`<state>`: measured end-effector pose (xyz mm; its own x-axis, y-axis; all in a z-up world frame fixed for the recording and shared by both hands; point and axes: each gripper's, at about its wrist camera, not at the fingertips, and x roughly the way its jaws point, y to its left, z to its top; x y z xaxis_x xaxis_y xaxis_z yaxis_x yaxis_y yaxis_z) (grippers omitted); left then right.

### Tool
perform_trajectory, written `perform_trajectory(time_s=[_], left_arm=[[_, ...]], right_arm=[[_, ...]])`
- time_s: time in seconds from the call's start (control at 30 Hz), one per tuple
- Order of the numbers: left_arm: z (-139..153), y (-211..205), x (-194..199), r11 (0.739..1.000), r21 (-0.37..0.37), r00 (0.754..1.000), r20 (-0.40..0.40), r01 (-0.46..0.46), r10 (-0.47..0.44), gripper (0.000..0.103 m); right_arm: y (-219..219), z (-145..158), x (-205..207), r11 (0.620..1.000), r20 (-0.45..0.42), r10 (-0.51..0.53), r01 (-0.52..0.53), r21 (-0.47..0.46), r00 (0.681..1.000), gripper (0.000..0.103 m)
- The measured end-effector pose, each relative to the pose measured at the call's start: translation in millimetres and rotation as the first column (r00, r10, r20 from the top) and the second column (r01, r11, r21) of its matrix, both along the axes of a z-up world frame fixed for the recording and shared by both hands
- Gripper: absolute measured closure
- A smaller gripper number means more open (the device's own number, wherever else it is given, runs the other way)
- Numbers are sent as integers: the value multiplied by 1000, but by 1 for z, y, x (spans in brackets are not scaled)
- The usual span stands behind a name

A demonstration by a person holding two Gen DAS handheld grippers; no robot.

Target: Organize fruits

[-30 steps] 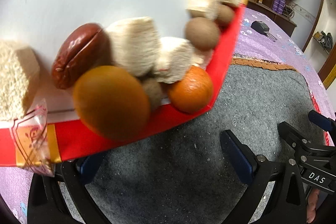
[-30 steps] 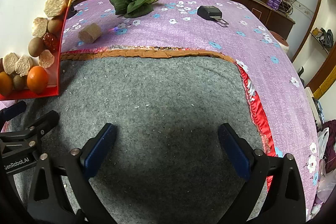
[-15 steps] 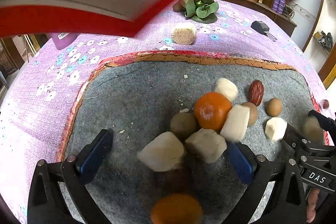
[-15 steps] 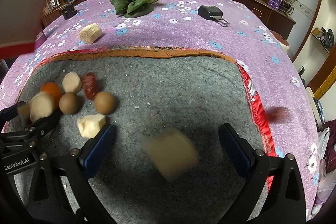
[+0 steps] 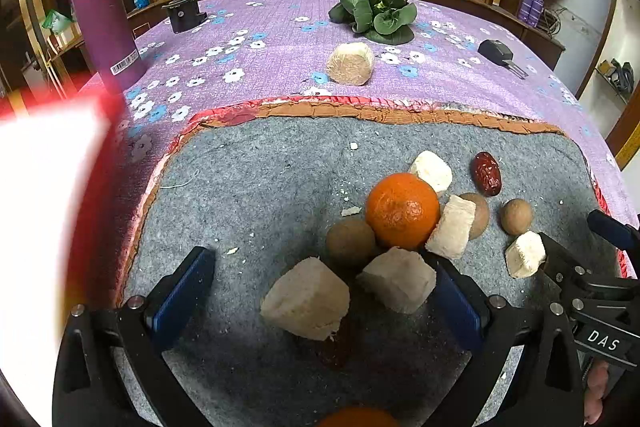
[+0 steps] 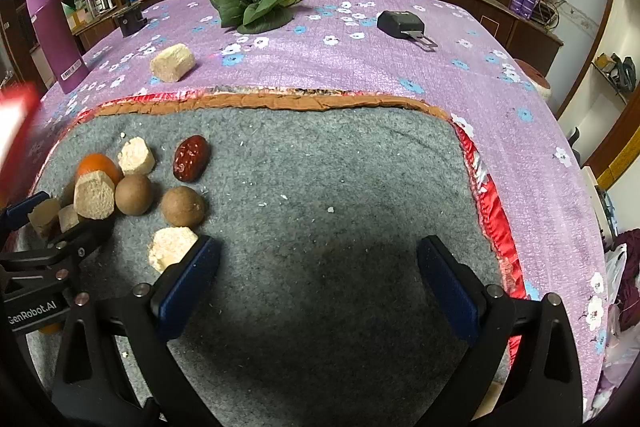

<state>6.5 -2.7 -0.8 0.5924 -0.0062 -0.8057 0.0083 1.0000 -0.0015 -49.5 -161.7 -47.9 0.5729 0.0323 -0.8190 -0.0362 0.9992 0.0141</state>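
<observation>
The left gripper (image 5: 320,291), jaws spread wide and empty, hangs right over the heap of fruit on the grey felt mat (image 5: 256,195): a round orange mandarin (image 5: 402,211) lies just ahead between its fingers. The right gripper (image 6: 318,279), equally spread, stands further right, nothing ahead. A blurred red-edged white tray (image 5: 44,187) at far left shows no contents.

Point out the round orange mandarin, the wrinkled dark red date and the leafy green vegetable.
Round orange mandarin (image 5: 402,211): left wrist view, middle of its peel.
Wrinkled dark red date (image 6: 191,158): right wrist view, centre of its skin.
Leafy green vegetable (image 6: 256,3): right wrist view, on the central leaves.
</observation>
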Motion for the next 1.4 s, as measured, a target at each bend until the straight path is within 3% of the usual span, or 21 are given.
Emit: perform_trajectory(time_s=[0.2,0.3,0.4,0.5,0.57,0.67,0.73,0.83,0.9,1.0,1.4], left_arm=[[0,-1,-1,1000,0,1000,1,0,0,1],[0,-1,-1,1000,0,1000,0,-1,1,1],[0,-1,-1,1000,0,1000,1,0,0,1],[0,-1,-1,1000,0,1000,0,-1,1,1],[0,0,-1,1000,0,1000,0,0,0,1],[0,-1,-1,1000,0,1000,0,-1,1,1],[0,0,-1,1000,0,1000,0,0,0,1],[0,0,-1,1000,0,1000,0,0,0,1],[0,0,-1,1000,-1,1000,0,0,0,1],[0,0,-5,1000,1,1000,3,0,0,1],[1,0,-3,1000,1,1000,3,0,0,1]], right_arm=[[-1,1,0,1000,0,2,-2,3,1000,3],[-9,5,2,998,-19,31,-30,51,999,3],[-41,13,3,981,18,-102,97,166,995,3],[-60,10,10,961,-4,-186,183,206,983,3],[-64,11,14,958,9,-220,215,189,975,3],[-69,16,18,950,75,-307,300,85,949,3],[-67,15,22,952,75,-297,289,97,952,3],[-46,2,32,971,17,-239,239,-1,971,3],[-35,3,35,971,33,-219,221,-92,975,1],[-47,-2,35,972,2,-236,236,-21,972,1],[-43,-4,29,975,-7,-222,222,-20,975,0]])
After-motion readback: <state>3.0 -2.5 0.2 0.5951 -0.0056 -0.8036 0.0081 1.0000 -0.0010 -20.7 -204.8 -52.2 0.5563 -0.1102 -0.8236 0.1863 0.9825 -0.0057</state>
